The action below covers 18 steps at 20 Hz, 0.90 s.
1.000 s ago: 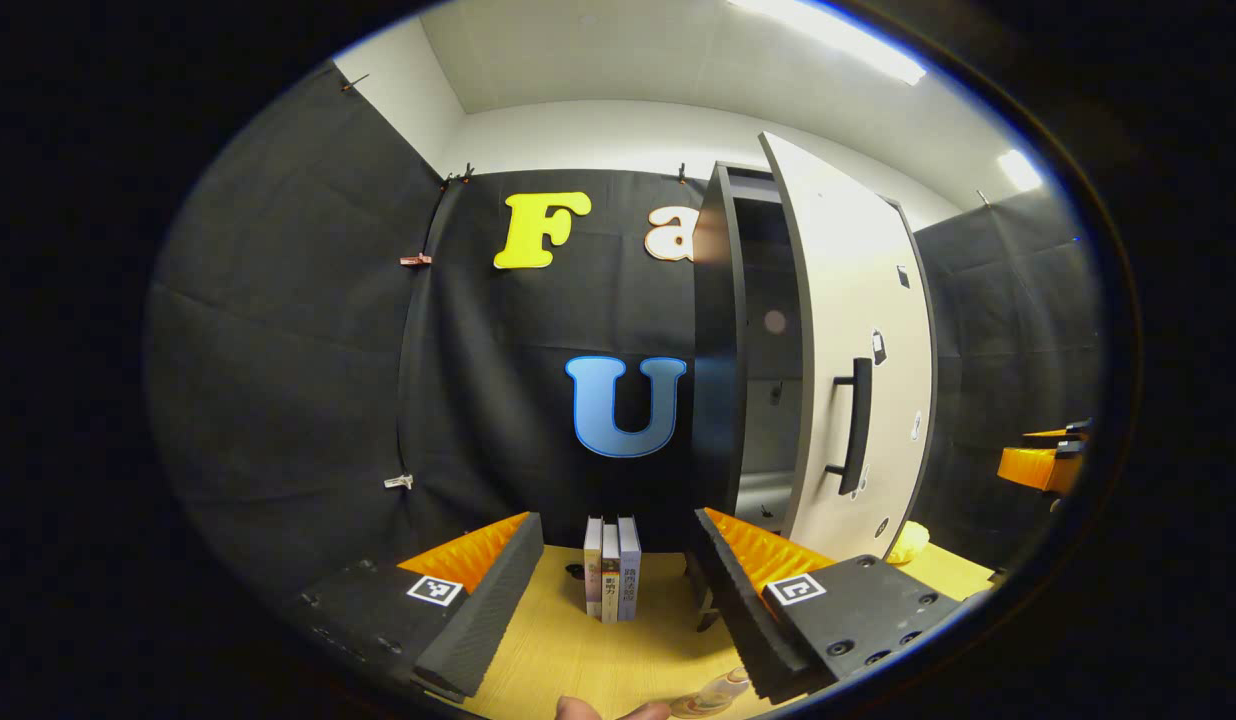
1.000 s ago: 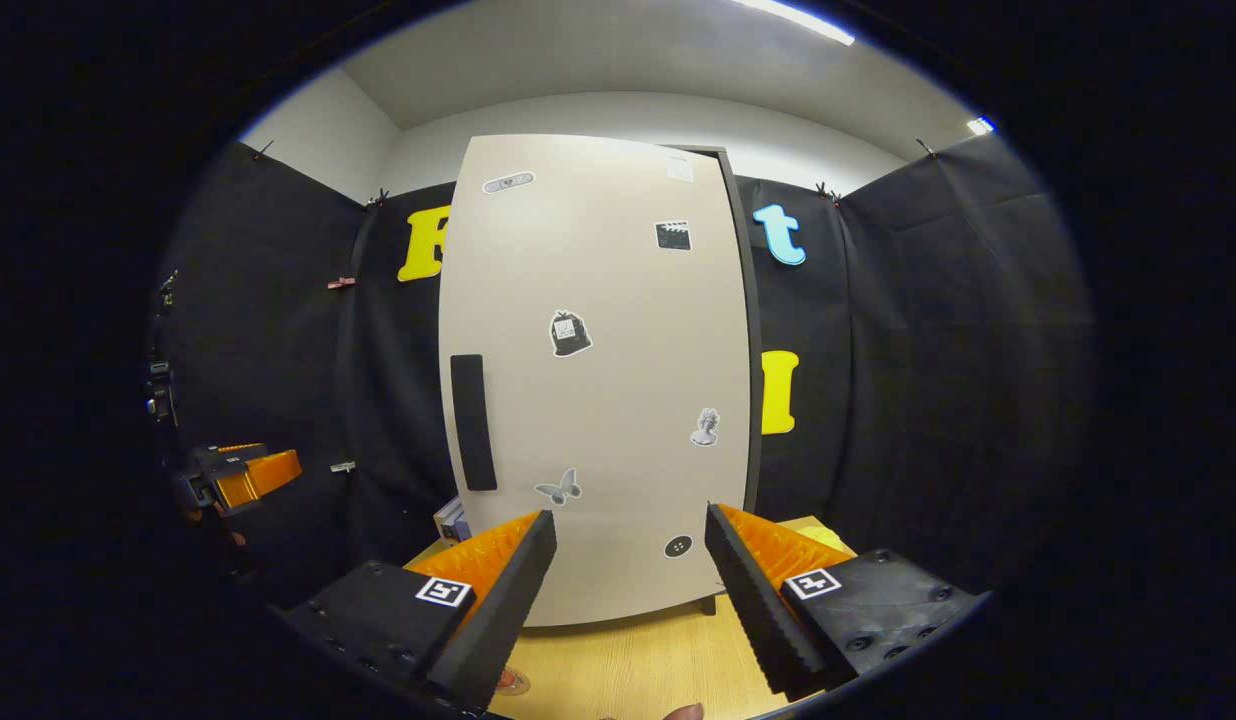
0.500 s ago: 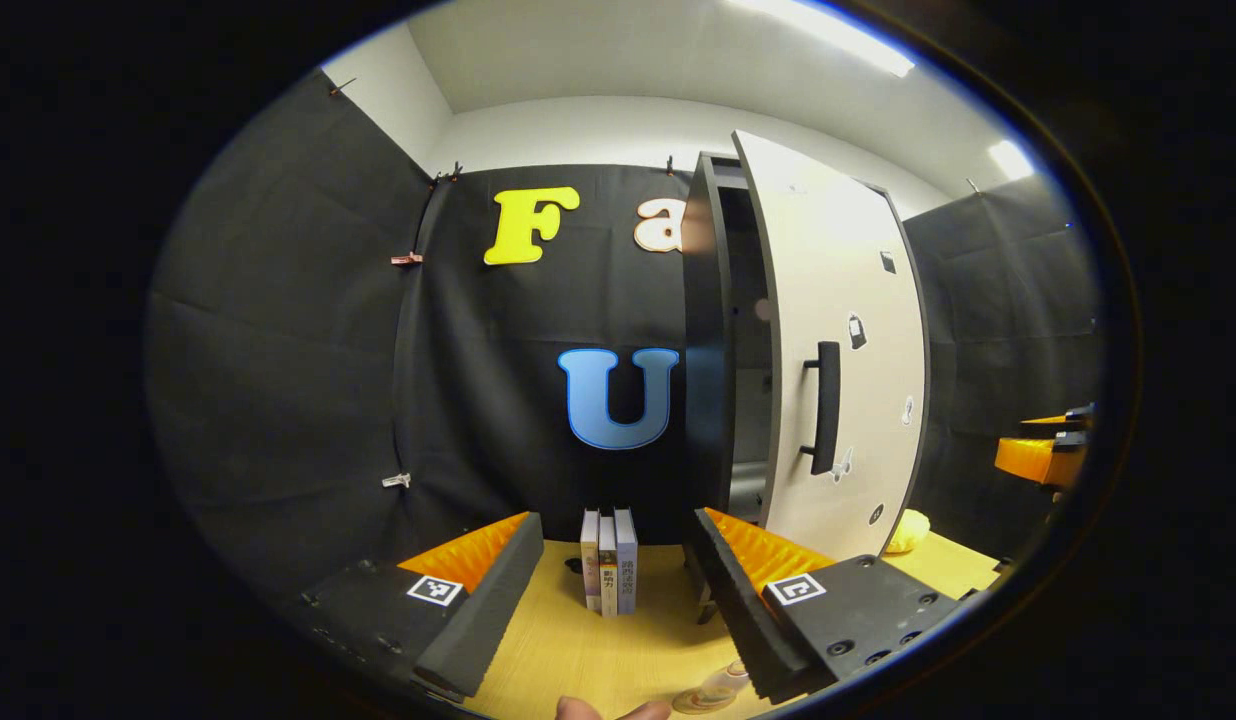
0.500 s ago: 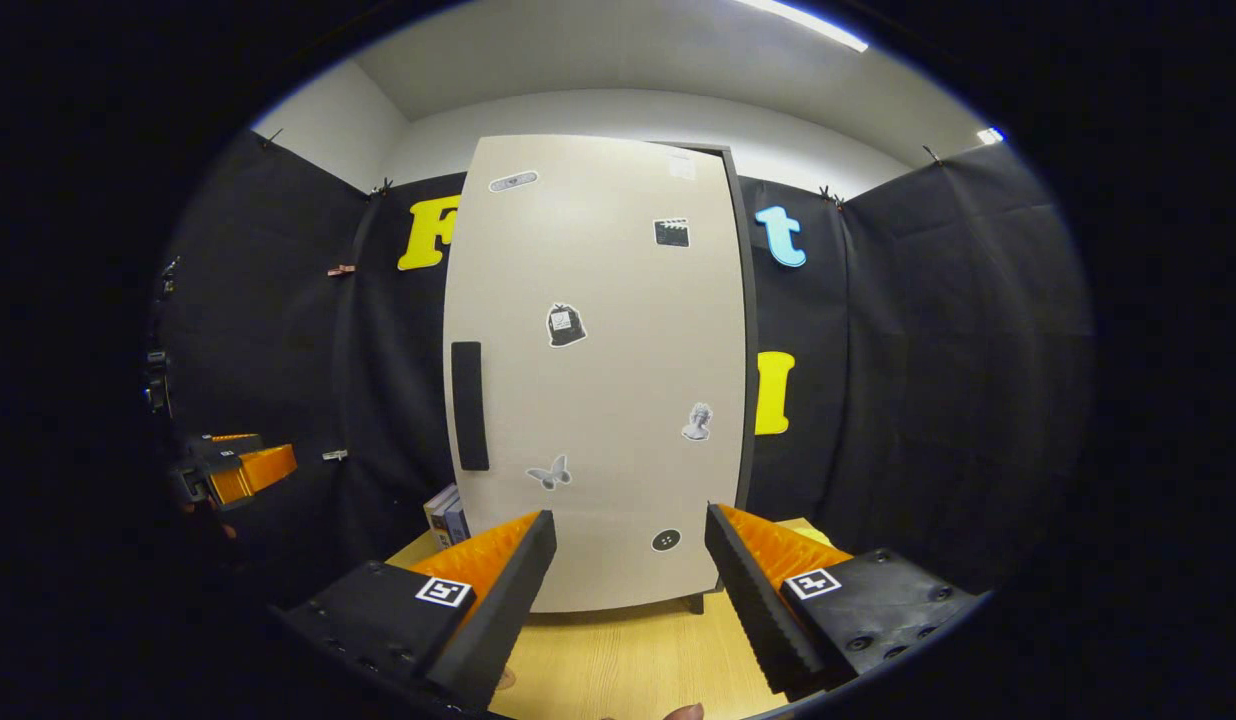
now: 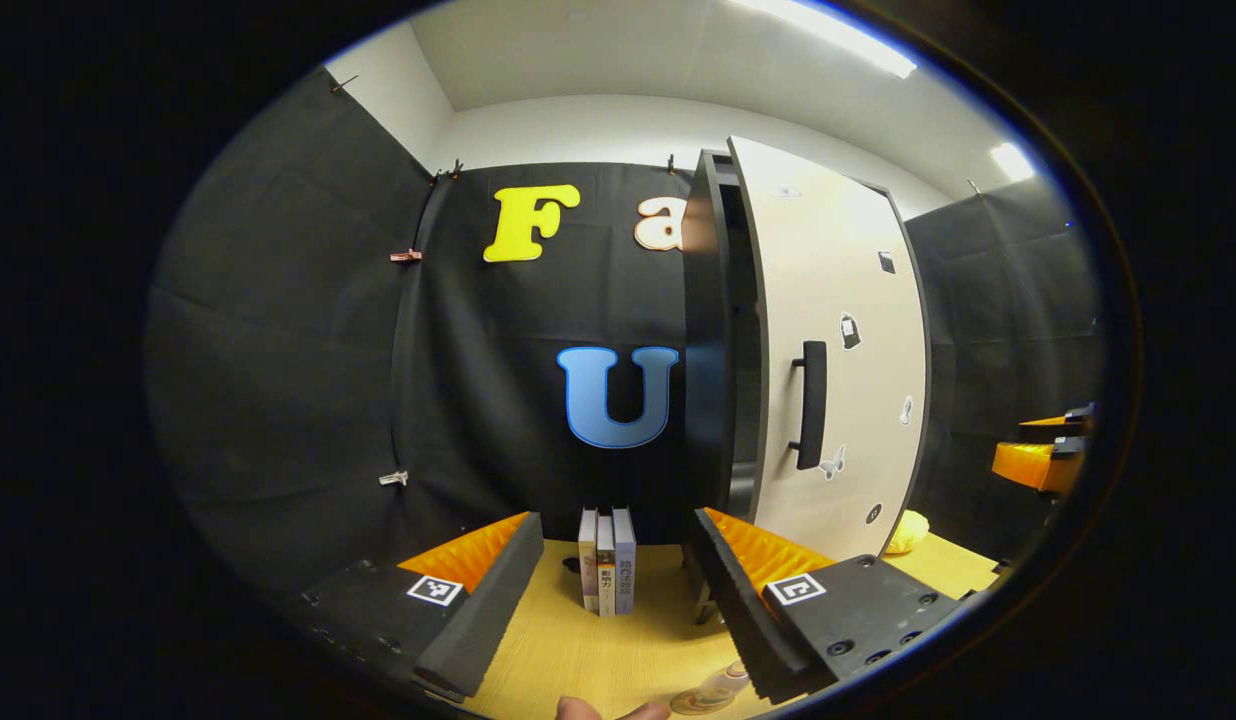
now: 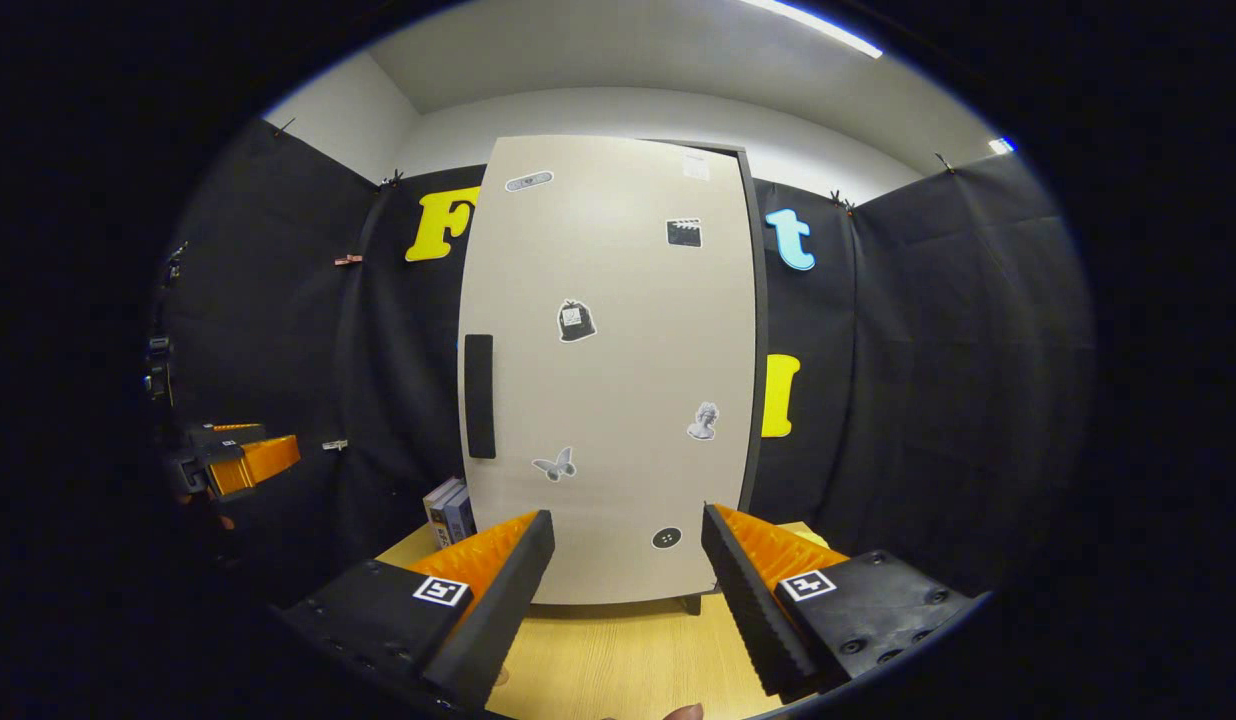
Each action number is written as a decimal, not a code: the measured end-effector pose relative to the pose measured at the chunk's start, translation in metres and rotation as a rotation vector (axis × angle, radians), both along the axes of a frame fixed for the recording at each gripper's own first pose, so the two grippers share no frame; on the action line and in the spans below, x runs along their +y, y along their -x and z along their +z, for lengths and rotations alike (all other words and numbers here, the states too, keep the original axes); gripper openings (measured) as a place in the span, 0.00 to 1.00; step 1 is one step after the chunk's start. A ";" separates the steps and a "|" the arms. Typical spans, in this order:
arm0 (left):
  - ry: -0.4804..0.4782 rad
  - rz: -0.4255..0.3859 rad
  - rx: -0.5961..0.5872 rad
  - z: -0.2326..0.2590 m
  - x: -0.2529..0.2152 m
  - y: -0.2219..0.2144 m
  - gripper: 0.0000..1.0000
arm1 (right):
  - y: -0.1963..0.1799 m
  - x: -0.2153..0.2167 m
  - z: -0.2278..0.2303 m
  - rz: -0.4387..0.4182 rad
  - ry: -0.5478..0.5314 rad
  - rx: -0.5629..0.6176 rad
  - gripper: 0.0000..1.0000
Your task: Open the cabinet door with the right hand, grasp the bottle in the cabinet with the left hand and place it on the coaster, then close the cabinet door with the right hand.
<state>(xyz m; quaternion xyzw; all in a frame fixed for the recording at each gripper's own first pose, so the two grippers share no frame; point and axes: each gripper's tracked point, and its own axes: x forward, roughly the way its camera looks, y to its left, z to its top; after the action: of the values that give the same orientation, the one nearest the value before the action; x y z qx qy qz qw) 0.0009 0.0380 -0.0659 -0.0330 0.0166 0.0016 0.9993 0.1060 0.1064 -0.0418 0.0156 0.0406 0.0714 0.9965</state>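
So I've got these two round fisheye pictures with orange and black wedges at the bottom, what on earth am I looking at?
Those wedges are the fingers of two handheld grippers; a person carries one in each hand, and each has a camera looking forward along its own fingers. In the left gripper view, the left gripper is open and holds nothing. Ahead are three upright books on a wooden table, a tall cabinet whose door stands slightly ajar, and a bottle low by the fingers. The right gripper view faces that door front-on; the right gripper is also open and empty.
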 end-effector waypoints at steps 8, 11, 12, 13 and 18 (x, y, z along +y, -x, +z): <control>0.001 -0.008 0.006 -0.004 -0.003 -0.003 0.95 | -0.004 -0.001 -0.005 0.000 0.004 0.017 0.96; 0.003 -0.011 0.008 -0.005 -0.005 -0.004 0.95 | -0.003 -0.002 -0.004 -0.004 0.004 0.021 0.97; 0.003 -0.011 0.009 -0.006 -0.005 -0.005 0.95 | -0.003 -0.002 -0.004 -0.006 0.001 0.021 0.97; 0.002 -0.012 0.009 -0.006 -0.004 -0.005 0.95 | -0.004 -0.002 -0.004 -0.008 0.000 0.022 0.97; 0.005 -0.013 0.010 -0.007 -0.006 -0.008 0.95 | -0.007 -0.002 -0.005 -0.008 0.003 0.029 0.97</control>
<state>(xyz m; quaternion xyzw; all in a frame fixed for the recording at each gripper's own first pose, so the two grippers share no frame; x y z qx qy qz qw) 0.0088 0.0320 -0.0725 -0.0355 0.0218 -0.0050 0.9991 0.1131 0.1048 -0.0468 0.0155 0.0549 0.0670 0.9961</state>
